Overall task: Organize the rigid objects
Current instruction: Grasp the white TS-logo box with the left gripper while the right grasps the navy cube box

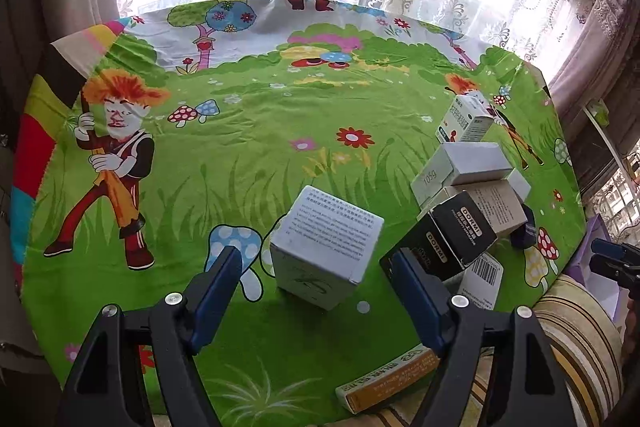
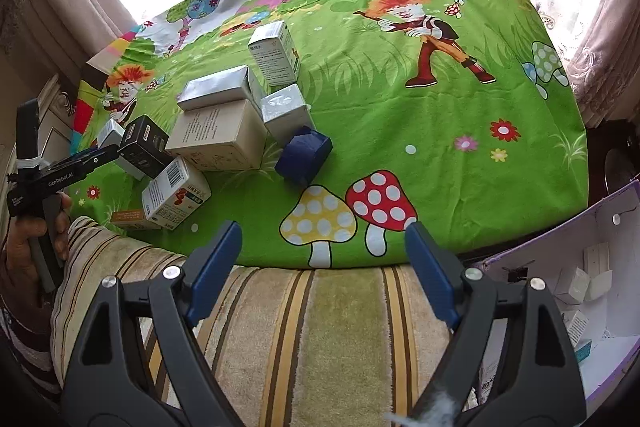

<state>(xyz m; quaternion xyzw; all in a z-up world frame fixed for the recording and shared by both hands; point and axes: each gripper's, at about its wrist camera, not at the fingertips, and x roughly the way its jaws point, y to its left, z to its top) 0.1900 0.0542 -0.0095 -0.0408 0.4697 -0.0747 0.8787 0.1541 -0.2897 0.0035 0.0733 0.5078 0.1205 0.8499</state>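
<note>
A white box with printed text stands on the green cartoon cloth, just ahead of and between the fingers of my left gripper. The pads stand off its sides, so this gripper is open. To its right lies a heap of boxes: a black DORMI box, a white box marked 105g and a barcode box. My right gripper is open and empty, above the table's front edge. Beyond it are a dark blue box, a beige box and silver boxes.
A striped cushion runs along the near side of the table. A purple-edged carton holding small white boxes sits at the right. An orange box lies at the table's front edge. Lace curtains and a window stand behind the table.
</note>
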